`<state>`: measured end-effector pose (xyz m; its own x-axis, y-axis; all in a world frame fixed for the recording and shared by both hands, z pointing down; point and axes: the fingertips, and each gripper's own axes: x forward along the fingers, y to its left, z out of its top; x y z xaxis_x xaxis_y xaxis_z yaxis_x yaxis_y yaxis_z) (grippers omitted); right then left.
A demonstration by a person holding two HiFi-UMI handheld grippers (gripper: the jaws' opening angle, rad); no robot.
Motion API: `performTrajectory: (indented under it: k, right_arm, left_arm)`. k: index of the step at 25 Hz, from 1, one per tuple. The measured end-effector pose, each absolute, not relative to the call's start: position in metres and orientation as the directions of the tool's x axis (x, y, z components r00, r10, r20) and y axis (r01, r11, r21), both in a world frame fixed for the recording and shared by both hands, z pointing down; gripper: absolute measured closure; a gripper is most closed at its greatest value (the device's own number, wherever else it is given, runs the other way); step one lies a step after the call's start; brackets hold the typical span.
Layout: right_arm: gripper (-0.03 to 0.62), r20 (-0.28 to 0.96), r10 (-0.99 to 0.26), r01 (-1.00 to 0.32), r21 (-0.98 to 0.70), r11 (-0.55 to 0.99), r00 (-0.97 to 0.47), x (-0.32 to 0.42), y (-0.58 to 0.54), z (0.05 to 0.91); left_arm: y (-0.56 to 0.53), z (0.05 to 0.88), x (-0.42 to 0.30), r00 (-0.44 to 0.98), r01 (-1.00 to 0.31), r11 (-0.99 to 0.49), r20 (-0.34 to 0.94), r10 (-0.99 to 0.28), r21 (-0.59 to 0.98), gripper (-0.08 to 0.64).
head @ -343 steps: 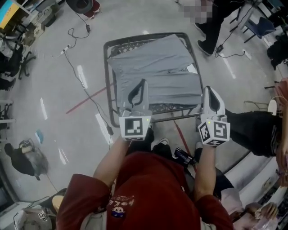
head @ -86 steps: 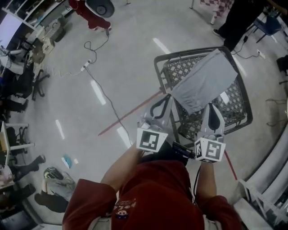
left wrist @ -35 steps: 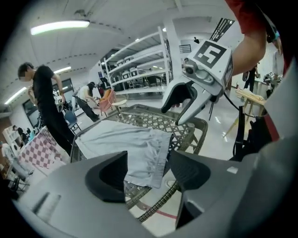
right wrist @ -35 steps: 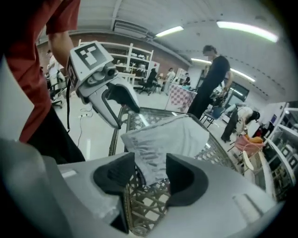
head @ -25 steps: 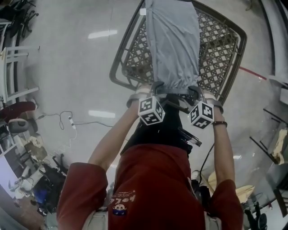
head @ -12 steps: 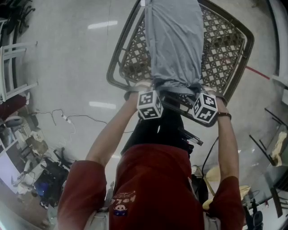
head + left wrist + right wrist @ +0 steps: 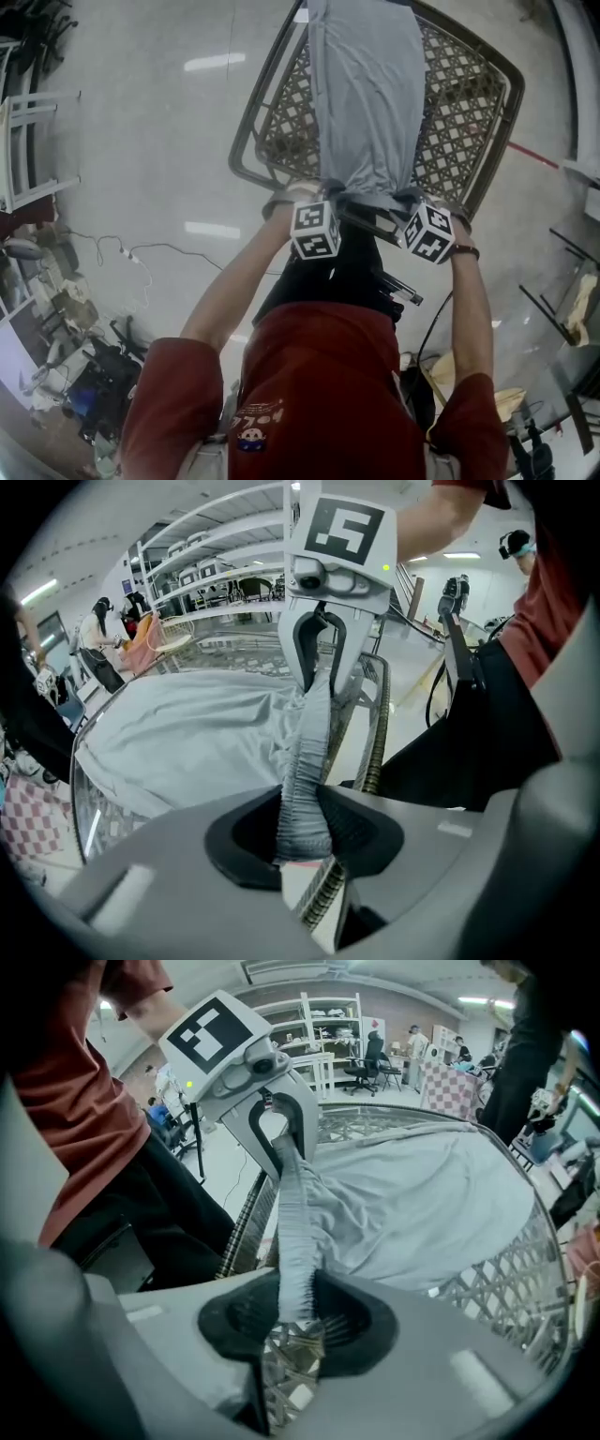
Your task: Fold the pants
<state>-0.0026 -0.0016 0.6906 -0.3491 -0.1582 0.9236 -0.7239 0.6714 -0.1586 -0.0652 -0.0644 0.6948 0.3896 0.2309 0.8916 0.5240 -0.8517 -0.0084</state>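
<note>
The pants [image 7: 361,94] lie as one long grey strip down the middle of a metal lattice table [image 7: 459,103]. The legs run away from the person and the waistband [image 7: 366,194] sits at the near rim. They look light, soft and limp: thin cloth that will sag and wrinkle wherever it is not held, and it will likely drag rather than slide over the open lattice. The gathered, elastic waistband is the thickest and firmest part, so it seems the best place to take hold, one grip near each end so the cloth hangs square.

That is where both grippers are. The left gripper [image 7: 302,827] has just been closing its jaws, and the ribbed band fills the gap between them, pinched. The right gripper [image 7: 291,1312] has also just been closing, and its jaws clamp the same band further along. The band runs straight and taut from one gripper to the other.
</note>
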Motion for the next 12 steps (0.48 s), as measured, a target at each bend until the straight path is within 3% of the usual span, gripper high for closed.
performTrajectory:
  k: [12]
  right_arm:
    - [0.491, 0.923, -0.131, -0.728, -0.193, 0.658, -0.363, -0.075, 0.064, 0.677]
  left_arm:
    - [-0.005, 0.686, -0.132, 0.358, 0.562, -0.827, 0.894, 0.269, 0.024, 0.457]
